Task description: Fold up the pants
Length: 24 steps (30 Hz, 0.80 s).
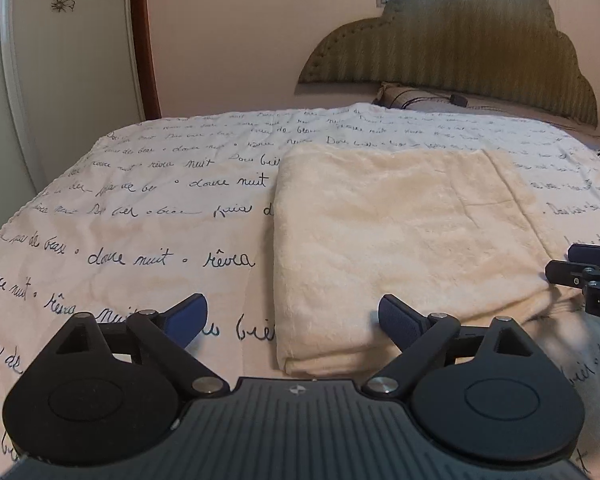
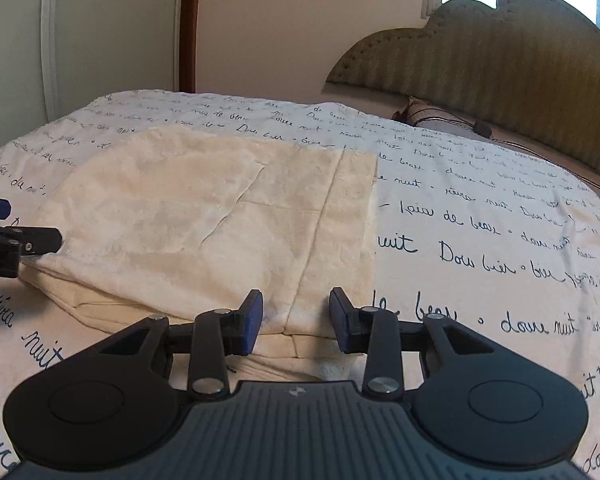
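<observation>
The cream fleece pants (image 1: 400, 224) lie folded into a flat rectangle on the bed; they also show in the right wrist view (image 2: 204, 216). My left gripper (image 1: 292, 320) is wide open and empty, hovering at the pants' near left corner. My right gripper (image 2: 296, 320) is open and empty, its jaws standing either side of the pants' near right edge. The right gripper's tip shows at the right edge of the left wrist view (image 1: 588, 272), and the left gripper's tip shows at the left edge of the right wrist view (image 2: 16, 240).
The bed is covered by a white bedspread (image 1: 140, 208) with dark handwritten script. A green padded headboard (image 1: 460, 48) and a pillow (image 1: 412, 96) with a dark cable lie at the far end. A white wardrobe (image 1: 60, 60) stands to the left.
</observation>
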Available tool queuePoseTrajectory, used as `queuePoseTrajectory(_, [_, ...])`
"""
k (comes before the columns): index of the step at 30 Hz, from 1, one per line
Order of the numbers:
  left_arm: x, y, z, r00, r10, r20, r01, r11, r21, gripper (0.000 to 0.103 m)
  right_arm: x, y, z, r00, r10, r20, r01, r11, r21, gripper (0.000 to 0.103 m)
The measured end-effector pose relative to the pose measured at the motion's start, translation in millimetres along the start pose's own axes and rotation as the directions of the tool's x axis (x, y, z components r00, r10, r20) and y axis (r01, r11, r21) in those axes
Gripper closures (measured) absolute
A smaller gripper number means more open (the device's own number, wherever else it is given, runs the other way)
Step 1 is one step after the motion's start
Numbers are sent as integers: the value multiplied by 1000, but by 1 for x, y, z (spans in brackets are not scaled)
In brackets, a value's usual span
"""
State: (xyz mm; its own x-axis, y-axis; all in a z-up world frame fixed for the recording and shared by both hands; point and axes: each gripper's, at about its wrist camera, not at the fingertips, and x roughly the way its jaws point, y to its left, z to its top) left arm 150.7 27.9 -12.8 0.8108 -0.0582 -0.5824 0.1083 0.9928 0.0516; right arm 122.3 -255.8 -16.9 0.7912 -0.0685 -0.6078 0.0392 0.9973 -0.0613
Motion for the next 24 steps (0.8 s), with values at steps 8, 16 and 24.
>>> queuePoseTrajectory(8, [-24, -20, -31, 990, -136, -48, 131, 987, -98, 4, -44, 46, -31, 994, 101, -31, -101, 995, 11, 64])
queuePoseTrajectory(16, [-1, -24, -43, 993, -65, -98, 60, 997, -52, 4, -40, 43, -45, 997, 57, -52, -47, 984, 175, 38])
queuePoseTrajectory(24, [-1, -26, -47, 995, -18, -95, 16, 1000, -20, 0, -34, 54, -54, 997, -15, -71, 25, 990, 142, 5])
